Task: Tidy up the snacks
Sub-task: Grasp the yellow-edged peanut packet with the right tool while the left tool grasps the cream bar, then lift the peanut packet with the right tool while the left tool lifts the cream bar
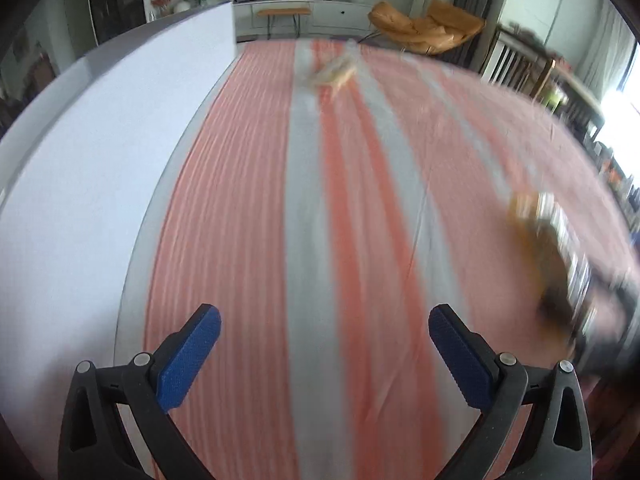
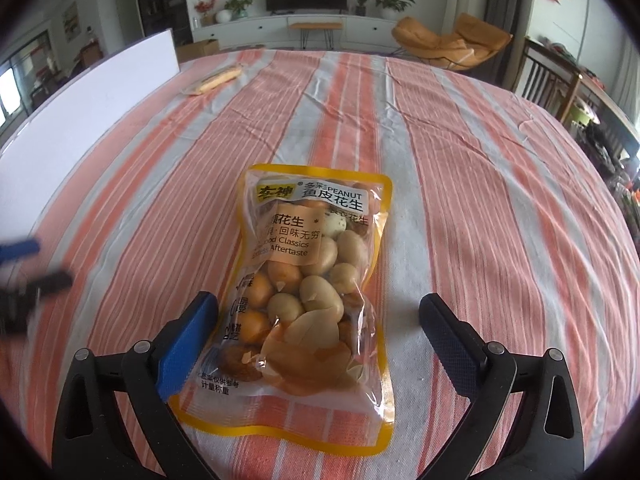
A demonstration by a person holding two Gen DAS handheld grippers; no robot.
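A clear, yellow-edged bag of coated peanuts [image 2: 308, 240] lies flat on the striped tablecloth [image 2: 480, 200]. My right gripper [image 2: 318, 300] stands open over the bag's near half. Its left blue pad [image 2: 188, 344] is by the bag's edge and the right pad is well clear. My left gripper [image 1: 324, 314] is open over bare cloth with nothing between its fingers. In the blurred left wrist view the peanut bag [image 1: 548, 248] shows at the right edge. A small yellowish snack packet [image 2: 218, 78] lies far back on the table; the left wrist view shows this small packet [image 1: 332, 72] too.
A white upright board [image 2: 80, 120] runs along the table's left side, and the left wrist view shows the same board [image 1: 100, 140]. My left gripper [image 2: 24, 268] appears blurred at the left edge of the right wrist view. Wooden chairs [image 2: 560, 84] stand beyond the table's right edge.
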